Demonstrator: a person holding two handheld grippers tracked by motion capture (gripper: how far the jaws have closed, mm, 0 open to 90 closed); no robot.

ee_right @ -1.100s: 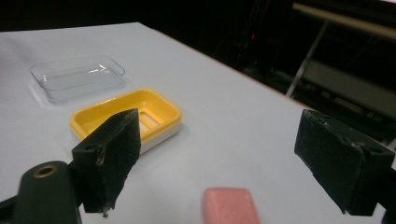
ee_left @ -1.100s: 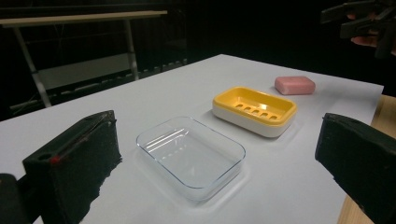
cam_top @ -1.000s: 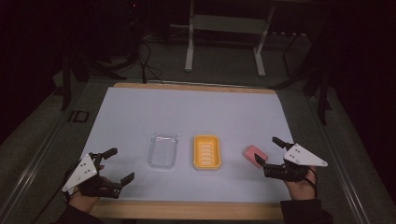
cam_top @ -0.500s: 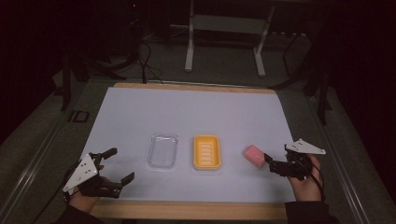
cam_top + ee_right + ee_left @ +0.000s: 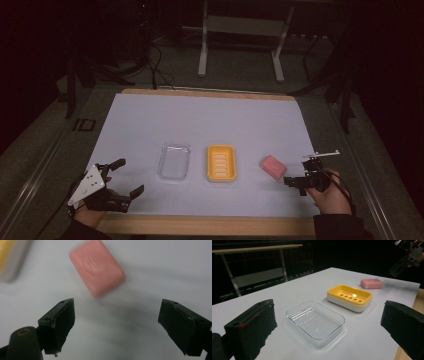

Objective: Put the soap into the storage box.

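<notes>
The pink soap bar [image 5: 273,167] lies flat on the white table cover [image 5: 210,120], toward the right side of the table, skewed at an angle to the table's edges and touching nothing else. In the right gripper view the bar [image 5: 97,271] sits just ahead of the two black jaws, which stand wide apart with bare table between them; no pad touches it. From above, the right gripper [image 5: 298,173] hangs just beside the bar on its right, tipped down toward it, held in the person's right hand [image 5: 331,196] near the front edge of the table. Left of the bar, near but apart, stands a yellow soap dish [image 5: 221,163] with a slotted floor and a white underside, and left of that a clear plastic tray [image 5: 174,161], empty and lying flat. The left gripper view shows these in a row: the tray [image 5: 315,322] closest, the dish [image 5: 349,297] behind it, the bar [image 5: 371,283] farthest off. The left gripper [image 5: 126,177] rests at the front left corner of the table, well apart from the bar, its jaws spread wide with nothing between them.
</notes>
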